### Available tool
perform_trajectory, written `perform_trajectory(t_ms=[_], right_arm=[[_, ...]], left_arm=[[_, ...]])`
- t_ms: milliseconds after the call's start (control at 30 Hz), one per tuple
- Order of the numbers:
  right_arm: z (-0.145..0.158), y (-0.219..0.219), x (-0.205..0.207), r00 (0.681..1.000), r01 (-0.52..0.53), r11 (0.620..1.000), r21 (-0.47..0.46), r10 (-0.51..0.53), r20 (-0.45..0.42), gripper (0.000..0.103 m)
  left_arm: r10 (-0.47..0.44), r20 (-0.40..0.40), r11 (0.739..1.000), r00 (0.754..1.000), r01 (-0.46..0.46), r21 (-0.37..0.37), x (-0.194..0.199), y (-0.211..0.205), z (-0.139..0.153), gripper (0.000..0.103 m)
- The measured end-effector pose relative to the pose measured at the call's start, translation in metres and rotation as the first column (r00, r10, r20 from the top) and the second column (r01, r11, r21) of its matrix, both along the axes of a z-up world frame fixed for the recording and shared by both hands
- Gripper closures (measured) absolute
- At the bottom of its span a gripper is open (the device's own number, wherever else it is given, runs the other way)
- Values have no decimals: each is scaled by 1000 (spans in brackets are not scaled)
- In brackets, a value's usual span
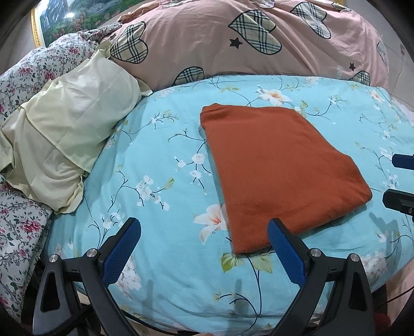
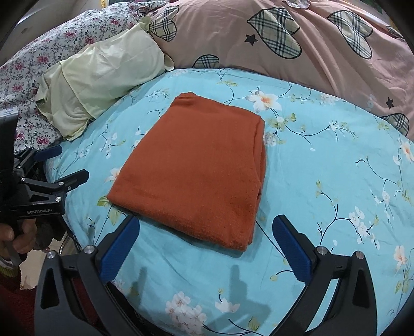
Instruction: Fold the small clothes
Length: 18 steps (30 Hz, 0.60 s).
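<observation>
An orange knit garment (image 1: pixel 279 170) lies folded into a flat rectangle on the light blue floral bedspread (image 1: pixel 160 160). It also shows in the right wrist view (image 2: pixel 196 170). My left gripper (image 1: pixel 204 227) is open and empty, just in front of the garment's near left corner. My right gripper (image 2: pixel 207 224) is open and empty, just in front of the garment's near edge. In the left wrist view the right gripper's fingers (image 1: pixel 399 199) enter from the right edge. The left gripper (image 2: pixel 64 165) shows at the left in the right wrist view, held by a hand.
A pale yellow pillow (image 1: pixel 59 137) lies at the left on a pink floral sheet (image 1: pixel 23 227). A pink quilt with plaid hearts (image 1: pixel 258 38) is piled behind the bedspread. A framed picture (image 1: pixel 72 18) hangs at the back left.
</observation>
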State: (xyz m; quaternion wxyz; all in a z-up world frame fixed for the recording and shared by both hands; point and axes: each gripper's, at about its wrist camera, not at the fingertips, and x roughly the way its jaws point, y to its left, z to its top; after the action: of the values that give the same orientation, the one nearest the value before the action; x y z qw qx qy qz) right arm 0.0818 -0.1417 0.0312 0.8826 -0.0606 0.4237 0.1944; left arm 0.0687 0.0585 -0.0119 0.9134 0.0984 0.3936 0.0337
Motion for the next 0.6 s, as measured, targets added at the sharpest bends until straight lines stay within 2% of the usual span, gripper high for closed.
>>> perform_trajectory(t_ms=[600], right_arm=[[-11,1,7,999,12,1000,15,-12,-42,1]], left_arm=[[-1,-19,1000,1000,1,-7,8,0,-8,4]])
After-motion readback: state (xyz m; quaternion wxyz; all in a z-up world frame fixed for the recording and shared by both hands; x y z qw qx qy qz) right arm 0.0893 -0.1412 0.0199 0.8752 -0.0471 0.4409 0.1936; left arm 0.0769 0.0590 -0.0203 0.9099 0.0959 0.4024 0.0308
